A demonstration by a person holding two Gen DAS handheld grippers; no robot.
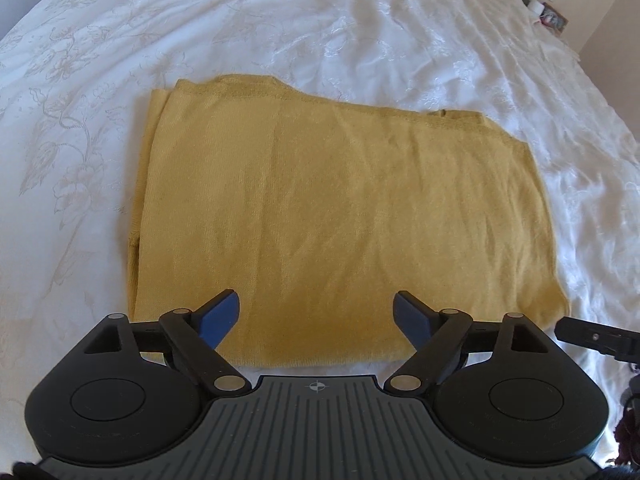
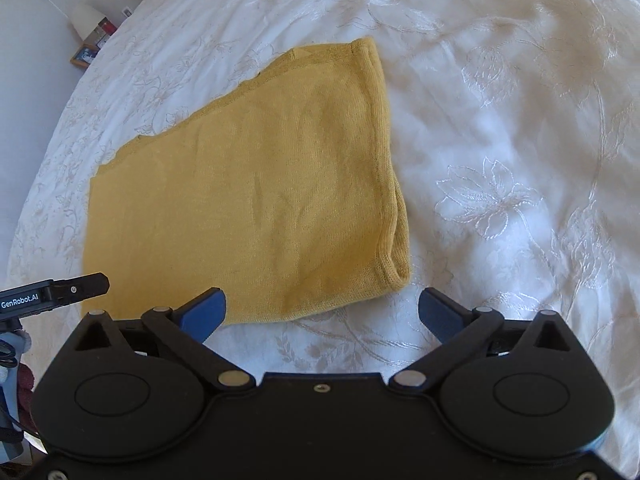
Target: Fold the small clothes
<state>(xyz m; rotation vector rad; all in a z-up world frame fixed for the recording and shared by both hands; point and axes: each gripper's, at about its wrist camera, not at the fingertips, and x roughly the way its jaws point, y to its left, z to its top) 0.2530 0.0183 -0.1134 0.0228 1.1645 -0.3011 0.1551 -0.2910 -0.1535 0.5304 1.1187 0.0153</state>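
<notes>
Both tools hang over the bed with nothing in them. The left gripper [image 1: 316,316] has its blue-padded jaws spread wide, and the near hem of the mustard-yellow knitted garment [image 1: 332,216] lies between and just under them, running away ahead. The right gripper [image 2: 322,312] is spread as wide; its left jaw sits over the garment's near edge, its right jaw over bare cover, so the near right corner with its rolled, doubled hem [image 2: 394,276] lies just ahead, between them.

The garment is already a flat, layered rectangle, and I can't see any sleeves sticking out. I'd say the fold is partly done and this is the pause before another one.

For that, each tool would need to drop onto a near corner, close on all the layers together, then carry the hem toward the far edge without dragging the pile.

Beyond the garment, the white embroidered bedspread [image 1: 360,32] runs off in ripples; small items on a bedside surface [image 1: 548,12] are too blurred to identify.
</notes>
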